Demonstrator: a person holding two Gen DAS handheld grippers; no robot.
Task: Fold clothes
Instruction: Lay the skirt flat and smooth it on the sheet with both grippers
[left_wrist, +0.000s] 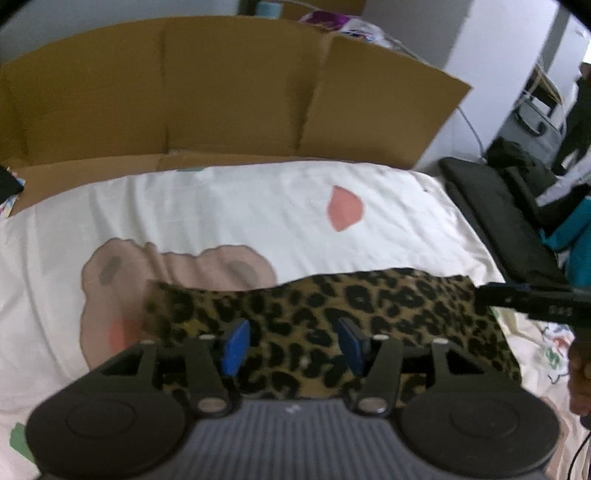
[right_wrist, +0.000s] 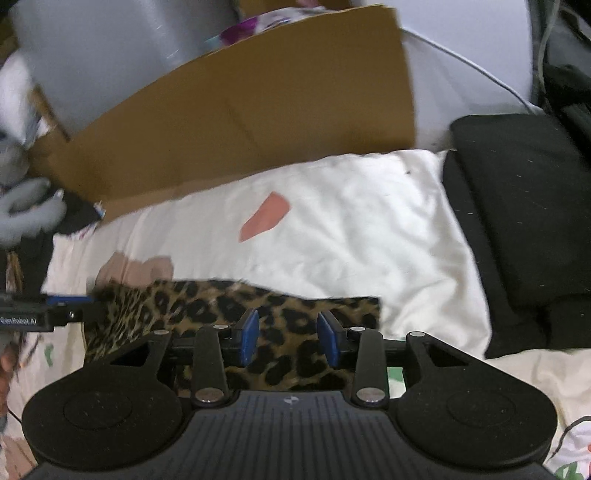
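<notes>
Leopard cloth (left_wrist: 332, 314) lies flat on the sheet (left_wrist: 258, 206). Left gripper (left_wrist: 295, 343) and right gripper (right_wrist: 288, 336) hover above it, jaws apart, empty. Square your edges before pinching.

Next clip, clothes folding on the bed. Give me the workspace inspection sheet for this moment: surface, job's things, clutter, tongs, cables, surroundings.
Surface: white bedsheet with bear and pink prints, lightly wrinkled.
Job's things: leopard-print garment lying flat on the sheet in a wide band, its far edge wavy.
Clutter: black cushion at the bed's right edge; grey plush toy at the far left.
Tongs: left tongs open over the garment, nothing held; right tongs open over the garment, nothing held.
Cables: thin cable running along the wall behind the bed.
Surroundings: cardboard panel standing along the far side of the bed; white wall behind.
</notes>
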